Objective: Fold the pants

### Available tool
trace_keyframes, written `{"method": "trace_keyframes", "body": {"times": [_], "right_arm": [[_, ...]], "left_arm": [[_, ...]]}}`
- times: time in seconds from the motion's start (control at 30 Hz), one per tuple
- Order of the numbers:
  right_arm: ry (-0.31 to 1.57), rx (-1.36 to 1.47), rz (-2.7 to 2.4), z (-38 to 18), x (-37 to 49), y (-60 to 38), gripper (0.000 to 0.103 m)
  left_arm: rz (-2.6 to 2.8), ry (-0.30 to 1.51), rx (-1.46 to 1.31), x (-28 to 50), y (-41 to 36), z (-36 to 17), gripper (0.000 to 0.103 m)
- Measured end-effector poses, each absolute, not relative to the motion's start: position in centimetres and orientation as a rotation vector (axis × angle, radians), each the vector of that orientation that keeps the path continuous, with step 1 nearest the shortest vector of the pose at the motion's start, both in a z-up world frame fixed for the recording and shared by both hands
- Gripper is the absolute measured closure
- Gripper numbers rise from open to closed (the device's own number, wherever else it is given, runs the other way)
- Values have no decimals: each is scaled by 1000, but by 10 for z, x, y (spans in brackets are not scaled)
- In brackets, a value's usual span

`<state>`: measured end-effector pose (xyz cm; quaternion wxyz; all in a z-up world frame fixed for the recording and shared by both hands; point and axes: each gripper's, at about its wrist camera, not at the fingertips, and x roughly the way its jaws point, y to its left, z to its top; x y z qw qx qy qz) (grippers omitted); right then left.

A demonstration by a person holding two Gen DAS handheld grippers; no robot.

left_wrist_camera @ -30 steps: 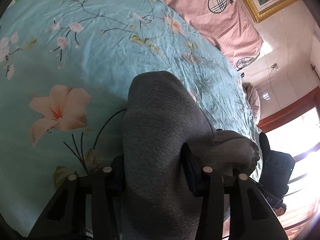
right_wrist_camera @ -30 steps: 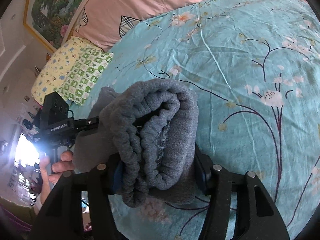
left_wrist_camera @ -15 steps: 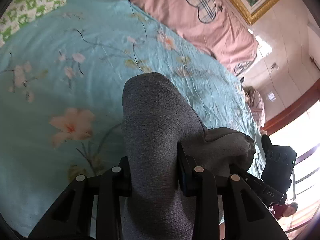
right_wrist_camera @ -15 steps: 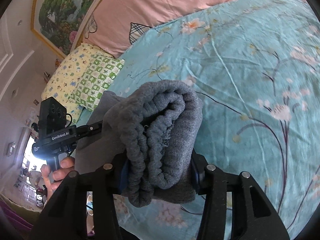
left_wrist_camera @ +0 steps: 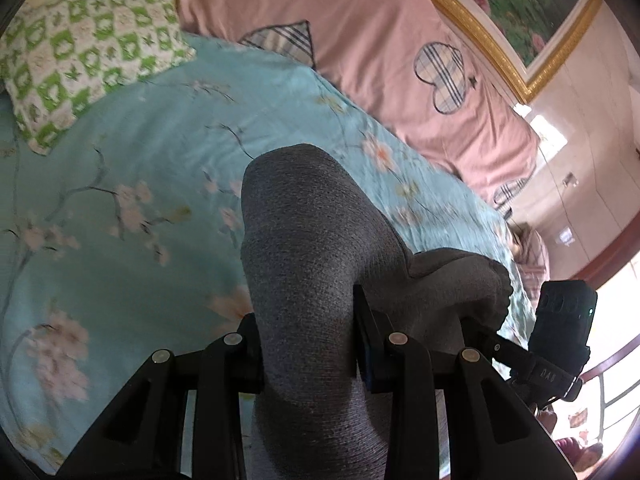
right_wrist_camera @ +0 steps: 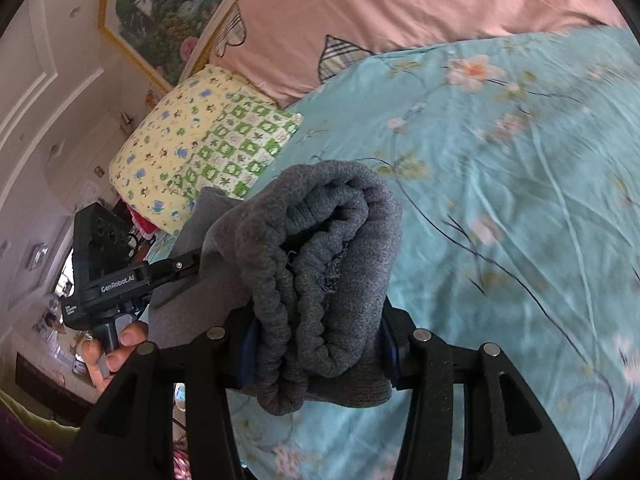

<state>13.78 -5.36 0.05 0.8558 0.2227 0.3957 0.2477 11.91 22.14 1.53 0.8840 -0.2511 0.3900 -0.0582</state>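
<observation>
At the bottom centre of each wrist view, grey knit pants [left_wrist_camera: 304,280] bulge up in a thick folded bundle, ribbed waistband [right_wrist_camera: 280,320] showing. The left tool [left_wrist_camera: 308,344] and right tool [right_wrist_camera: 316,344] each pinch the bundle. Beyond lies the turquoise floral bed [left_wrist_camera: 140,168].

Pants [left_wrist_camera: 312,264]: heathered grey knit. Sheet [left_wrist_camera: 132,184]: turquoise, printed with pale pink blossoms on dark branches. Pillow [left_wrist_camera: 84,52], at 10 o'clock: white with green checks; its neighbour [right_wrist_camera: 168,148] is yellow with blue and green motifs. Quilt [left_wrist_camera: 360,40], at 12 o'clock: pink with plaid hearts. Grippers [left_wrist_camera: 308,332]: black.
</observation>
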Motion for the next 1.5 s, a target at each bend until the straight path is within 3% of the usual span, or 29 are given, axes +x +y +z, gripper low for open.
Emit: {"method": "trace_keyframes", "body": {"times": [0.43, 1.17, 1.27, 1.33, 1.5], "right_arm": [[887, 394, 608, -4, 214, -6, 53], [975, 341, 681, -37, 279, 35, 49], [987, 311, 653, -44, 282, 34, 42], [984, 281, 620, -47, 282, 31, 37], [979, 242, 582, -57, 281, 18, 27]], "left_arm": [[10, 791, -562, 139, 287, 3, 70], [104, 820, -603, 159, 329, -30, 69], [110, 818, -591, 160, 328, -35, 59], [138, 810, -553, 159, 324, -36, 42], [147, 797, -491, 160, 318, -42, 30]]}}
